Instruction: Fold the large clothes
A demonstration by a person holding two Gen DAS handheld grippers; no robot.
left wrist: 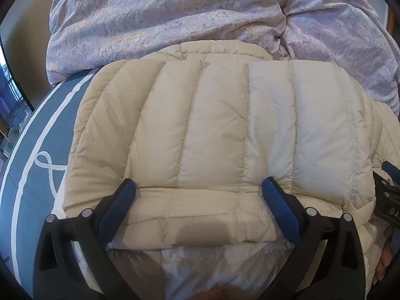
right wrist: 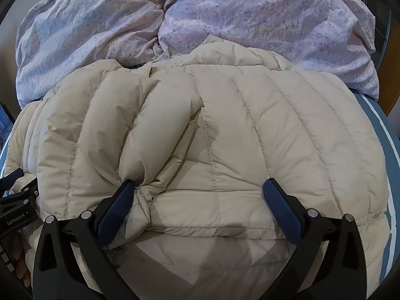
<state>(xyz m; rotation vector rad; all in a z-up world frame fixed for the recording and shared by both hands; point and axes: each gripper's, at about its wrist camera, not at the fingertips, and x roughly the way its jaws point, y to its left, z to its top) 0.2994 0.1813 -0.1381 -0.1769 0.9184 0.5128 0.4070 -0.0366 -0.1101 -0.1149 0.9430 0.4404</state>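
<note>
A cream quilted puffer jacket [left wrist: 220, 130] lies folded on the bed; it fills the right wrist view [right wrist: 237, 137] too. My left gripper [left wrist: 198, 187] is open, its blue pads spread wide over the jacket's near folded edge, holding nothing. My right gripper [right wrist: 200, 187] is open too, over the near hem; its left pad [right wrist: 117, 205] touches a puffed fold of a sleeve [right wrist: 160, 130] lying across the jacket. Each gripper shows at the edge of the other's view: the right one [left wrist: 390, 190], the left one [right wrist: 17, 200].
A crumpled lilac floral duvet [left wrist: 200, 15] is piled behind the jacket, also in the right wrist view [right wrist: 200, 17]. The blue bed sheet with white stripes [left wrist: 32, 155] shows at the left, and at the right edge in the right wrist view [right wrist: 385, 130].
</note>
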